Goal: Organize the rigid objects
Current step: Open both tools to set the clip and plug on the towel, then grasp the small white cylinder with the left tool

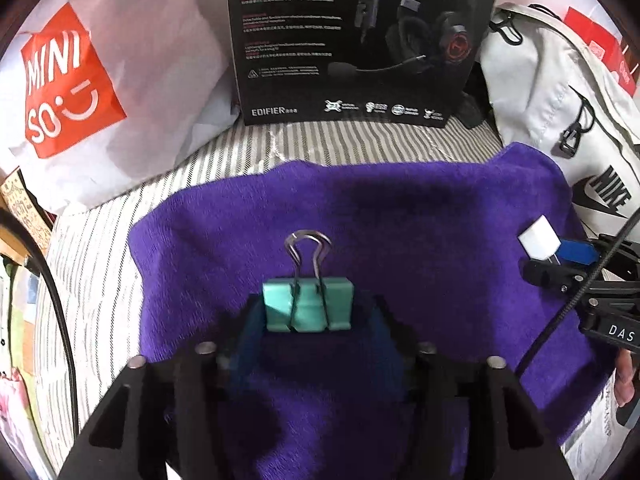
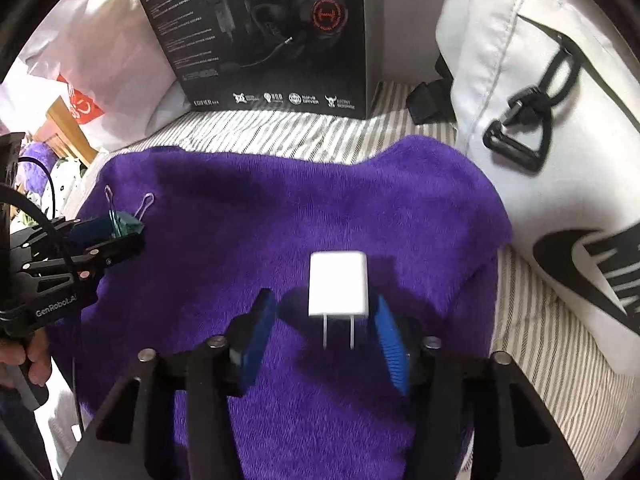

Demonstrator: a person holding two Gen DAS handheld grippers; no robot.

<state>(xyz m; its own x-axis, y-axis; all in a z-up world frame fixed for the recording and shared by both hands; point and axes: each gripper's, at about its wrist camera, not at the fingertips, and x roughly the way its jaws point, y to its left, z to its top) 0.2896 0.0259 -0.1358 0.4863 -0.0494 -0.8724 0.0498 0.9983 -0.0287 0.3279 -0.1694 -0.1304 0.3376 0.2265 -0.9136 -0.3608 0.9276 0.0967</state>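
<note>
Bed with grey-striped sheet (image 2: 540, 320), purple plush towel (image 1: 400, 220) spread on top. Left gripper (image 1: 308, 316) clamped on teal metal binder clip (image 1: 308, 306) above the towel. Right gripper (image 2: 324, 334) spread apart; white plug-in charger block (image 2: 338, 284) between its blue pads (image 2: 390, 340), contact unclear. Behind: black headset box (image 1: 352, 40), white Nike backpack (image 2: 540, 100), white Miniso bag (image 1: 100, 92)

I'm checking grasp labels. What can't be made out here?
- Left tool: its own dark pads hide contact with the teal binder clip; left wrist view.
- Right tool: motion blur hides pad contact with the white charger; right wrist view.
- Headset box: top cut off.
</note>
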